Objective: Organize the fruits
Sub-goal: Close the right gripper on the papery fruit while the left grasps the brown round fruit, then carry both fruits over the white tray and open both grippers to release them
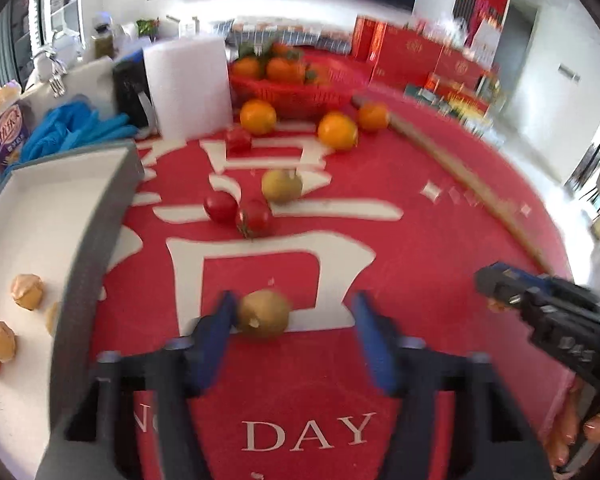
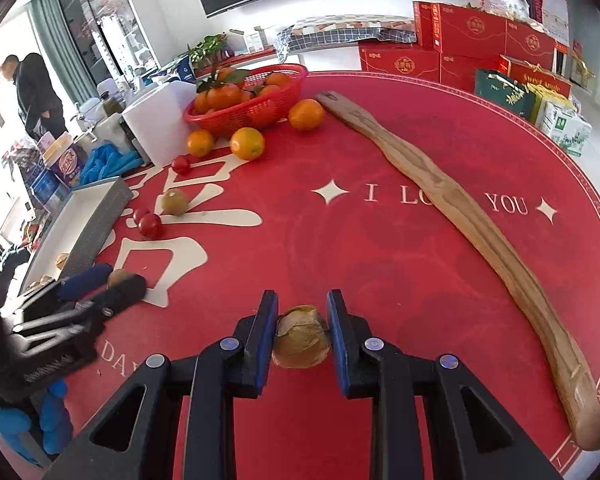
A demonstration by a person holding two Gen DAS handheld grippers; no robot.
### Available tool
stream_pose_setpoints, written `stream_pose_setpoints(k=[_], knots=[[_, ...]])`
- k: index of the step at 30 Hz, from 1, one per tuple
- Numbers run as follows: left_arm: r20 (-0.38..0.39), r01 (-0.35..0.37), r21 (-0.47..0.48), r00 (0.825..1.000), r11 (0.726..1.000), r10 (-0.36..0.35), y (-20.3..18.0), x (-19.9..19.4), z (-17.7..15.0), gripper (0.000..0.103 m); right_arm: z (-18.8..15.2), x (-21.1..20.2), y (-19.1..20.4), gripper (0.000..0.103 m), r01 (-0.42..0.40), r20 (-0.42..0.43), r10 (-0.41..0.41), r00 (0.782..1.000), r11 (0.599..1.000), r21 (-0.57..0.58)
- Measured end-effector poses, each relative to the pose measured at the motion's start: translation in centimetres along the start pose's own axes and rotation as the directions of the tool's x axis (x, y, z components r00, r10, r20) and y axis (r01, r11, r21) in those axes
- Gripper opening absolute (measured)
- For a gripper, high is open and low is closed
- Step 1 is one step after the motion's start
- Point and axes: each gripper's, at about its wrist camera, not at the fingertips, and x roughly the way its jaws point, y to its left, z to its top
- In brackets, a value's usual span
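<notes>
Basket (image 2: 260, 108) of oranges, tray (image 1: 40, 220) holding husked fruits (image 1: 27, 291)

- A long wooden stick (image 2: 452, 208) is lying across the red mat (image 2: 380, 264).
- Blue cloth (image 1: 72, 128) is lying beside a white foam block (image 1: 188, 84).
- Red boxes (image 2: 472, 36) are standing stacked behind.

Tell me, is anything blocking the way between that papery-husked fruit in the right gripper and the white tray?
Yes. The left gripper sits between the husked fruit, which the right gripper holds, and the white tray, with a kiwi between its fingers. The tray's grey wall also faces the mat.
</notes>
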Motion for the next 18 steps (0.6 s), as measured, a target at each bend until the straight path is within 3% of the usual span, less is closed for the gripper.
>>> stream_pose_setpoints(k=[1,2,5,8,18], knots=[[0.006,-0.023,0.025,1.0,0.999,0.023,-0.3,0.0,-0.1,0.029,-0.1,0.0,-0.1,0.027,-0.001,-0.002,0.001,1.0,1.0,0.002],[0.011,-0.027,0.03,1.0,0.999,0.026,-0.4,0.0,-0.1,0.028,-0.2,0.0,-0.3,0.027,-0.003,-0.003,0.003,1.0,1.0,0.004],[0.0,0.015,-0.009,1.0,1.0,-0.015,0.4,-0.3,-0.1,0.028,-0.3,-0.1,-0.5,0.027,-0.01,-0.004,0.01,1.0,1.0,0.009],[0.026,0.014,-0.023,1.0,1.0,-0.014,1.0,-1.5,-0.3,0.028,-0.2,-0.3,-0.3,0.027,-0.02,0.0,0.02,1.0,1.0,0.005],[0.15,-0.068,-0.082,0.985,0.994,0.08,5.9,-7.5,-0.2,0.028,1.7,-0.2,3.7,0.027,-0.106,-0.002,0.106,0.994,0.994,-0.039]])
